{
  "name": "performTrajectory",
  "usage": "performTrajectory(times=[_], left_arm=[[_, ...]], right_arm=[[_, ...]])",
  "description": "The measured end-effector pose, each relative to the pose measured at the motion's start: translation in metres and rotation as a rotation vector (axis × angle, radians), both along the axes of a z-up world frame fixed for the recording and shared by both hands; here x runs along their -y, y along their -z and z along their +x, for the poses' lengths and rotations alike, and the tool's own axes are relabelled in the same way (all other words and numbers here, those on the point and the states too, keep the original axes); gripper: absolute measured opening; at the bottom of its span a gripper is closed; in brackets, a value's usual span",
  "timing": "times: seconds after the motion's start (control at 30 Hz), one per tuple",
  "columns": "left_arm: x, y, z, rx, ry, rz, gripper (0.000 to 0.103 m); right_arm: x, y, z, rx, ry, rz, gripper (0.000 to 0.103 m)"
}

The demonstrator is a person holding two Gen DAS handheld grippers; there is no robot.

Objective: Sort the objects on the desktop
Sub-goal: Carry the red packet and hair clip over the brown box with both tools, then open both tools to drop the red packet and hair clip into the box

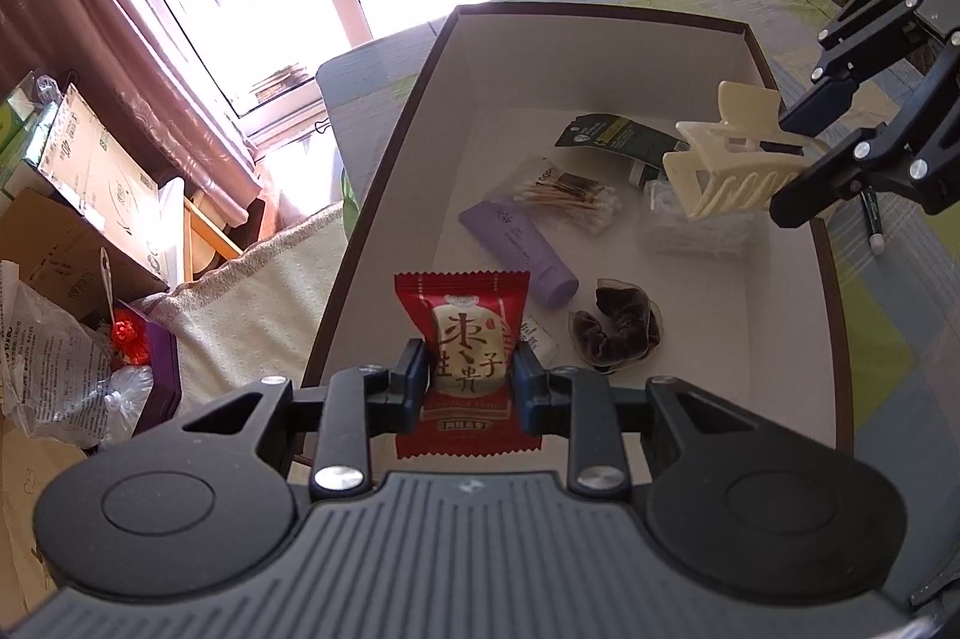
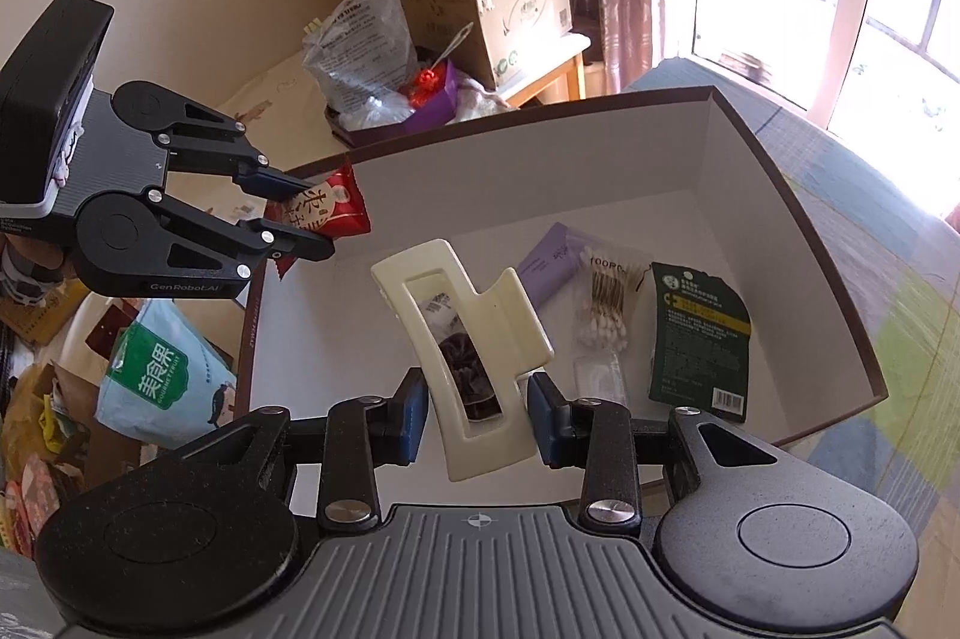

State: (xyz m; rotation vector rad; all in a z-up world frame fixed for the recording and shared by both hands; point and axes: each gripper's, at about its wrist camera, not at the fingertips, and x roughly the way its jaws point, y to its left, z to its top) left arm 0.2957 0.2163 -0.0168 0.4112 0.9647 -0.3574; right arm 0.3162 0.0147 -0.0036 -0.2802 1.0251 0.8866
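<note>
- My left wrist camera looks along its fingers, down into the open box (image 1: 600,57), close, facing the window.
- My right wrist camera looks in from the opposite side; both share the box (image 2: 540,171) interior.

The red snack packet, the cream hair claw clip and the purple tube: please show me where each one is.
red snack packet (image 1: 462,339): left wrist view, on its printed front.
cream hair claw clip (image 2: 474,357): right wrist view, on its right-hand bar.
purple tube (image 1: 516,249): left wrist view, on the middle of its body.
</note>
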Motion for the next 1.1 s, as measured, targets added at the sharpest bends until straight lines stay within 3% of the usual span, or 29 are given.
performTrajectory(times=[0.47,0.77,1.1], left_arm=[[-0.009,0.038,0.036,-0.174,-0.047,0.027,0.026],[-0.012,0.043,0.031,-0.175,-0.044,0.037,0.034],[-0.013,0.042,0.023,-0.168,-0.039,0.042,0.035]], right_arm=[[-0.023,0.027,0.005,-0.079,-0.042,-0.054,0.038],[-0.038,0.043,0.002,-0.115,-0.112,-0.105,0.039],[-0.055,0.064,-0.003,-0.159,-0.193,-0.173,0.039]])
